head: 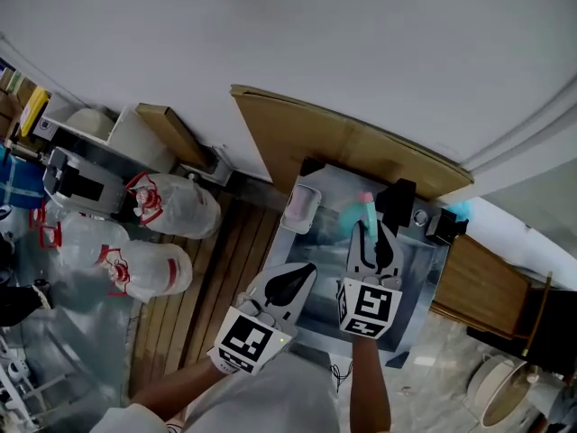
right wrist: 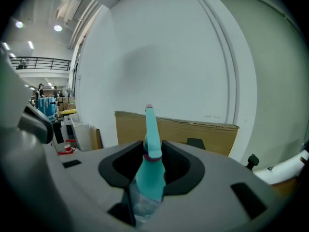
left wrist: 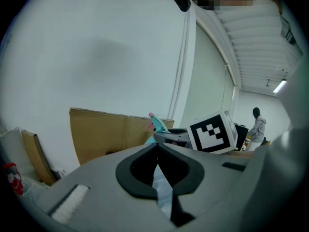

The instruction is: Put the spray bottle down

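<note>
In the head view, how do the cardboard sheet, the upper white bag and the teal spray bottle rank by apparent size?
1. cardboard sheet
2. upper white bag
3. spray bottle, clearly smallest, though blurred and only partly visible

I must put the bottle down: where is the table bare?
The table is bare between the white tub and the left gripper, left of the spray bottle in the right gripper. Its far right, by black objects, is crowded.
</note>
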Available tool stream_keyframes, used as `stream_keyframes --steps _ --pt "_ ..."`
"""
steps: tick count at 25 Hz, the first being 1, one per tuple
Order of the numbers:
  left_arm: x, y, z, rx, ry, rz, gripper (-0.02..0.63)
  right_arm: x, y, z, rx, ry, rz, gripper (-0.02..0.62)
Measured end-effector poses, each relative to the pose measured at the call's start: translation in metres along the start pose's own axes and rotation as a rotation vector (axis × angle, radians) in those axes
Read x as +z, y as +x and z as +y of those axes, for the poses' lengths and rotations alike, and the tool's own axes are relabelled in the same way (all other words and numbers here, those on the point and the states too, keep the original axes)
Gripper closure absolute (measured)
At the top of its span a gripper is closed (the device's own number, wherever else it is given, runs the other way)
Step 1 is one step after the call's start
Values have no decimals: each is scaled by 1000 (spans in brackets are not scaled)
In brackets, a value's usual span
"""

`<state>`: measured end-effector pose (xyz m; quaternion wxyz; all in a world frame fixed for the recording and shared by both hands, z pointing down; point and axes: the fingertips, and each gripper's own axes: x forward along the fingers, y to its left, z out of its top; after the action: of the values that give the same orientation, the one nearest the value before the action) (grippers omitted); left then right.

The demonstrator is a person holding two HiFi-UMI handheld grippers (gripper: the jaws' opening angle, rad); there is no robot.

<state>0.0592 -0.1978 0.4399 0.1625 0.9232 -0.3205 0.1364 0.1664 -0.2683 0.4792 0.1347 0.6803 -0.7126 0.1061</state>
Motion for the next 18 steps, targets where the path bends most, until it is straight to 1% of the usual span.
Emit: stream_keyframes --steps 4,8,14,18 --pt "-7 8 12 20 -12 3 601 -4 21 0 -5 17 10 485" --pt "-14 17 22 32 -26 5 601 -8 42 -5 -36 13 16 485" --pt "-23 27 31 33 -38 16 601 -18 70 -12 -64 45 36 485" --pt "-25 30 33 33 -41 23 601 -27 84 -16 -68 54 53 485"
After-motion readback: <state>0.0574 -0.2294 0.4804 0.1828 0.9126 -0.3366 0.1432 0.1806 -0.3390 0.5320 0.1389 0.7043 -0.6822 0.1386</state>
